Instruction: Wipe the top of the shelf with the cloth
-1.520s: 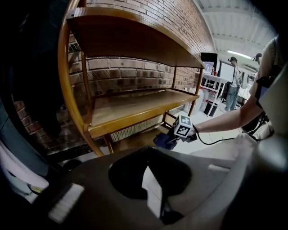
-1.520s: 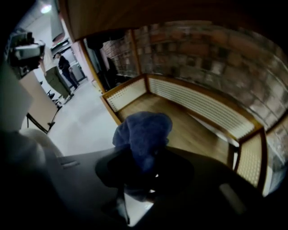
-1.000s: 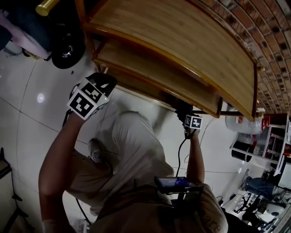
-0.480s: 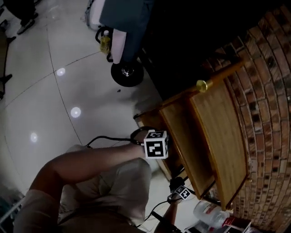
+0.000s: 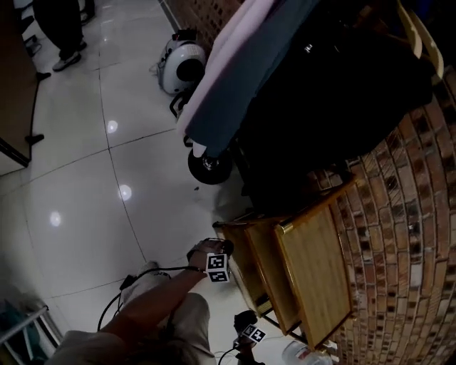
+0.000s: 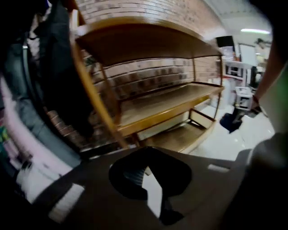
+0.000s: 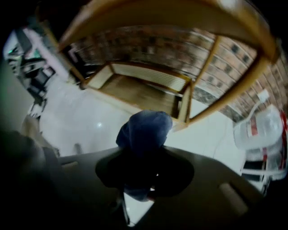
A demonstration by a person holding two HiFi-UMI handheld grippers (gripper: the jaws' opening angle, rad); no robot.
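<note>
The wooden shelf (image 5: 313,271) stands against a brick wall at the lower right of the head view. My left gripper (image 5: 217,266) hangs by the shelf's near front corner. The left gripper view looks along the shelf's tiers (image 6: 162,105); its jaws (image 6: 148,179) are dark shapes and their gap is unclear. My right gripper (image 5: 251,333) is low at the shelf's front, at the head view's bottom edge. It is shut on a bunched dark blue cloth (image 7: 145,130), below the top board (image 7: 180,13). That cloth (image 6: 231,122) also shows far off in the left gripper view.
A dark cart with a black wheel (image 5: 209,165) and draped pink and grey fabric stands just beyond the shelf. A white device (image 5: 182,65) sits on the glossy tiled floor. A clear water bottle (image 7: 263,130) lies by the shelf's far end. A person's feet (image 5: 68,57) show at top left.
The head view has swung off the shelf toward the floor and cart, so the shelf looks smaller and lower right. Both grippers now sit lower in view, still beside the shelf's front.
</note>
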